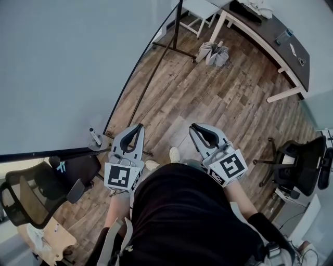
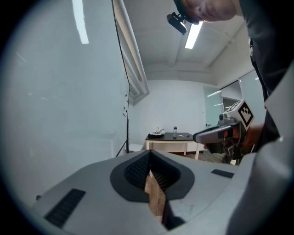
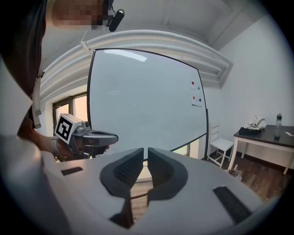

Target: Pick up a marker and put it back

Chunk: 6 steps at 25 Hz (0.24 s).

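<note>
A broad whiteboard (image 1: 62, 67) on a dark stand filled the left of the head view, and a wood-plank floor (image 1: 208, 98) spread out beside it. Across the room stood a dark-topped table (image 1: 270, 31) on white legs, with a bottle (image 1: 284, 36) near one end and a white chair (image 1: 200, 13) beside it. A grey bundle (image 1: 213, 52) lay on the floor in front of that table. Black office chairs stood at either side, one (image 1: 31, 197) below the whiteboard's near end and another (image 1: 304, 161) at the right edge.

The person, in a black top (image 1: 187, 218), held both tools out low and roughly level, side by side and well apart. The left tongs (image 1: 139, 126) were clenched, their tips meeting with nothing between them. The right tongs (image 1: 194, 126) were also drawn together, only a thin slit showing between the pads, and they gripped nothing.

The marker (image 1: 95, 136), white with a dark cap, sat on the ledge at the whiteboard's lower edge, near the left tongs and to their left, but clear of them. Whether it stood or lay there could not be told.
</note>
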Available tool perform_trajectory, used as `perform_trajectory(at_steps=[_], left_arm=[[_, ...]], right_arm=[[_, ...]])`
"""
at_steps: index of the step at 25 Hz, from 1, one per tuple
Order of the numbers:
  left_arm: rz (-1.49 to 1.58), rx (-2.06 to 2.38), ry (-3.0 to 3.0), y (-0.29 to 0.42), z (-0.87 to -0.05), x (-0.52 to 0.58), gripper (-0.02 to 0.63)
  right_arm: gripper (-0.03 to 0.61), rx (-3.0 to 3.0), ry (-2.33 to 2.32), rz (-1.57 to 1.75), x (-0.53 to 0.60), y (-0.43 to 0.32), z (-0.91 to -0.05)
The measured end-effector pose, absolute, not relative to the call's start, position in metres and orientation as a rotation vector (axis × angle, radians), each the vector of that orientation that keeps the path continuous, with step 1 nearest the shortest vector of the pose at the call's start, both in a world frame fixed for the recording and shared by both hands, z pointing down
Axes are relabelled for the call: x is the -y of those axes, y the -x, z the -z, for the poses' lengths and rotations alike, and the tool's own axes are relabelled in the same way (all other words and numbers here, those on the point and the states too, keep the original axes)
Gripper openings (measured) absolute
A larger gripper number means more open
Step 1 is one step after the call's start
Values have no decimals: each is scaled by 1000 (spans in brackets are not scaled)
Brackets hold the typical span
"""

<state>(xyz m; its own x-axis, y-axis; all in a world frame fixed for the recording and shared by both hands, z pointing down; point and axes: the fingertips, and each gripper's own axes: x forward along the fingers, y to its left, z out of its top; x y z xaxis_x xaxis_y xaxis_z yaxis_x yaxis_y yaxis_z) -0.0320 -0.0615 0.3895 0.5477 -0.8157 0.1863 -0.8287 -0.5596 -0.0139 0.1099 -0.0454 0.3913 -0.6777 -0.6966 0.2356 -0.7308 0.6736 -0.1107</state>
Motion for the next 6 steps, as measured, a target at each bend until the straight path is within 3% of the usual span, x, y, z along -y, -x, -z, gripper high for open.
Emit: perform_trajectory(at_steps=[6], left_arm=[[-264,1438,-2696,38,-390,64,9]], right_arm=[[40,2733,-1151,-332,49,-100,-393]])
